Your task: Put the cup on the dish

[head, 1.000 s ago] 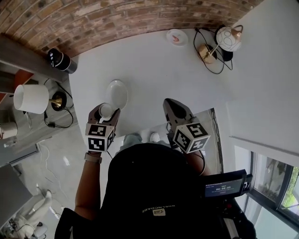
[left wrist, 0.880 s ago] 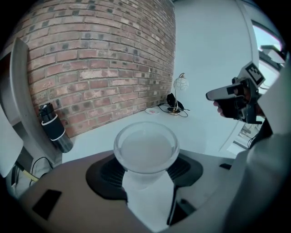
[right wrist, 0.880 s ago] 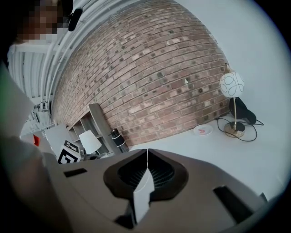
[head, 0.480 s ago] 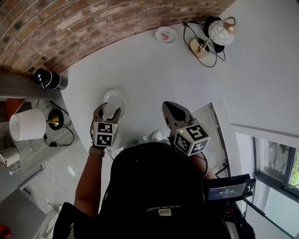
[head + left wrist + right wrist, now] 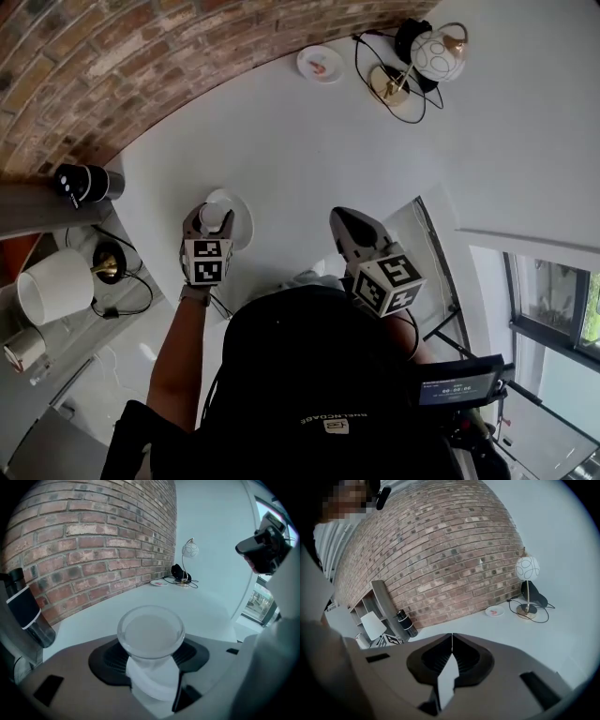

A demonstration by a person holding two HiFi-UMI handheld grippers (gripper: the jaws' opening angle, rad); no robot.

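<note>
Cup (image 5: 150,634) clamped in left tool (image 5: 213,218) over dish (image 5: 243,223), near table (image 5: 309,159) edge.

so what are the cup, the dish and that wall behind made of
Cup: cloudy and see-through with a smooth rounded rim, so frosted glass or plastic; can't tell which.
Dish: plain white with a soft sheen, probably glazed ceramic.
Wall: rough red-brown bricks with pale mortar lines, matte; real brick or facing, unclear.
</note>
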